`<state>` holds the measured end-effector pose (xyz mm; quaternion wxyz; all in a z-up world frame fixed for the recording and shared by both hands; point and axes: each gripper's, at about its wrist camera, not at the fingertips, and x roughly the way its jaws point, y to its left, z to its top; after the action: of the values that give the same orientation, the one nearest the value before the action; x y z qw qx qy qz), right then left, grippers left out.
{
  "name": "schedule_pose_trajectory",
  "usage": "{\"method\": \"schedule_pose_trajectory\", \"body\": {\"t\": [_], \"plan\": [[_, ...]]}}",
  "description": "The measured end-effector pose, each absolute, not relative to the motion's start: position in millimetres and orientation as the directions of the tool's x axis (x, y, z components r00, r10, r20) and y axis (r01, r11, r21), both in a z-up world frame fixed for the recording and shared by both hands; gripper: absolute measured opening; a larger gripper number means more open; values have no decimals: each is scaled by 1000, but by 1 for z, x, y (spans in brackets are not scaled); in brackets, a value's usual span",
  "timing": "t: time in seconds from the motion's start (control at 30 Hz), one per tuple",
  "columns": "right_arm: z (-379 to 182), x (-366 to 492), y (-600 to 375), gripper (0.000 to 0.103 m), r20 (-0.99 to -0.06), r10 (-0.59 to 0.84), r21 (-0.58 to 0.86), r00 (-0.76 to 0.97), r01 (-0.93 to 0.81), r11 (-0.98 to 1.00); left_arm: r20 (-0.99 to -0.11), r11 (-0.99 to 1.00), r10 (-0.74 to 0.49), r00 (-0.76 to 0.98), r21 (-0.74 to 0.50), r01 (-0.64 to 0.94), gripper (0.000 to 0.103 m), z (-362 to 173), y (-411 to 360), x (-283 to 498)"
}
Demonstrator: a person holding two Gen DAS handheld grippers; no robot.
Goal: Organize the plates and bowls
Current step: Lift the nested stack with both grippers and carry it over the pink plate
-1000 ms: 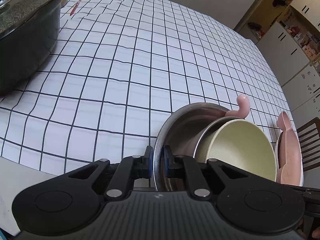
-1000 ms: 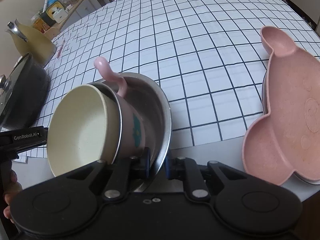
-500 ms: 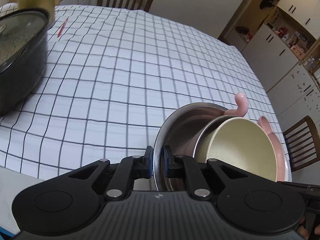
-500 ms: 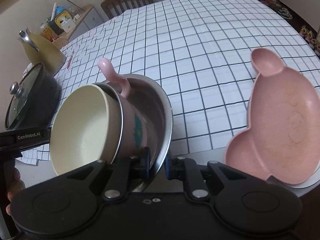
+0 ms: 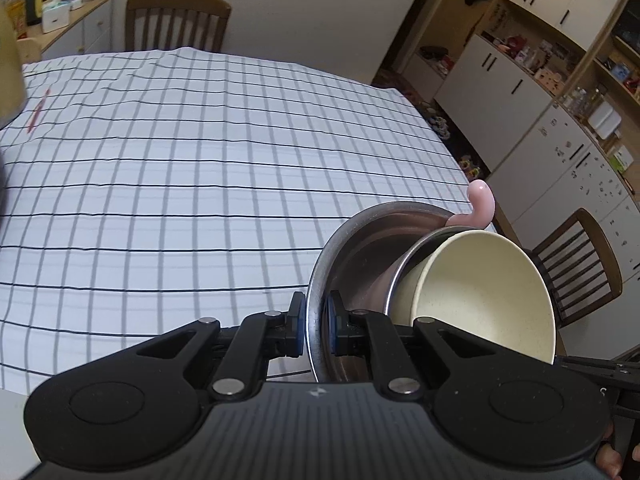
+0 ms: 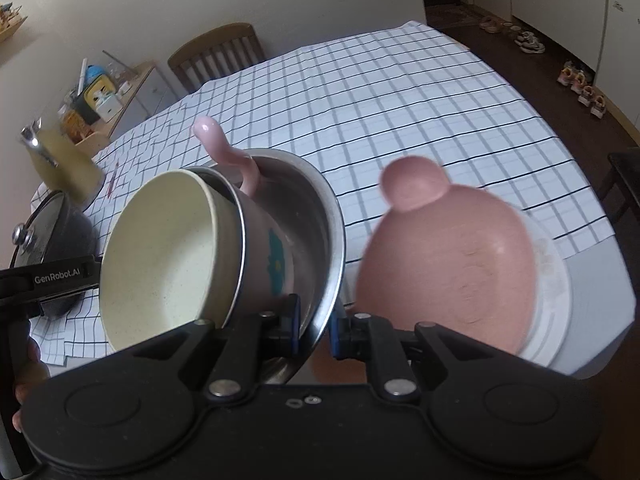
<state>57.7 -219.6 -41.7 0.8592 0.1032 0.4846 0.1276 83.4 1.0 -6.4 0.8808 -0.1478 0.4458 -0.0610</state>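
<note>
Left wrist view: left tongs (image 5: 314, 330) clenched on the rim of the steel bowl (image 5: 352, 248), one pad outside, one inside. Bowl is tipped on edge, held above the near right part of the tabletop (image 5: 180, 184) with its checked cloth. Nested in it: a steel-rimmed pink mug with a cream bowl (image 5: 484, 292) in its mouth, opening facing right. Pink curved handle (image 5: 480, 204) sticks up past the stack's far rim. Wooden chair (image 5: 176, 20) at the far edge, cabinets (image 5: 500, 80) far right, second chair right.

Right wrist view: right tongs (image 6: 316, 326) grasping the same steel bowl (image 6: 320, 216) rim on the opposite side, pads pinching it. Cream bowl (image 6: 160, 256) faces left toward the other gripper body at the left edge; pink mug (image 6: 264, 252) with teal print sits between it and the steel bowl; handle (image 6: 220, 152) points up-far. Just right of the stack, pink bear-shaped plate (image 6: 448, 256), blurred, lies on a white plate (image 6: 556, 300) at the near right tabletop edge. Black lidded pot (image 6: 44, 240) and yellow kettle (image 6: 64, 164) far left. Shoes (image 6: 580, 84) on the floor far right.
</note>
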Motion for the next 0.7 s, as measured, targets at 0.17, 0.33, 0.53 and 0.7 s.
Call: {"method": "schedule_pose_trajectory", "body": {"t": [0.17,0.33,0.53,0.7], "plan": [[-43,66,-260,15,-809,312,299,499,-107,948,-770,951,-242,591,-310,-15,10,-8,-42,96],[-49,75,-302,15,-817,317,301,481,-113,947,-782,952,-232,578,-306,-32,10,-18,-80,103],[-58,88,-341,14,-828,329,298,455,-141,944,-797,955,-208,567,-291,-58,10,-30,-115,103],[-72,95,-366,14,-840,346,308,419,-158,938,-817,961,-174,549,-262,-84,10,-41,-135,100]]}}
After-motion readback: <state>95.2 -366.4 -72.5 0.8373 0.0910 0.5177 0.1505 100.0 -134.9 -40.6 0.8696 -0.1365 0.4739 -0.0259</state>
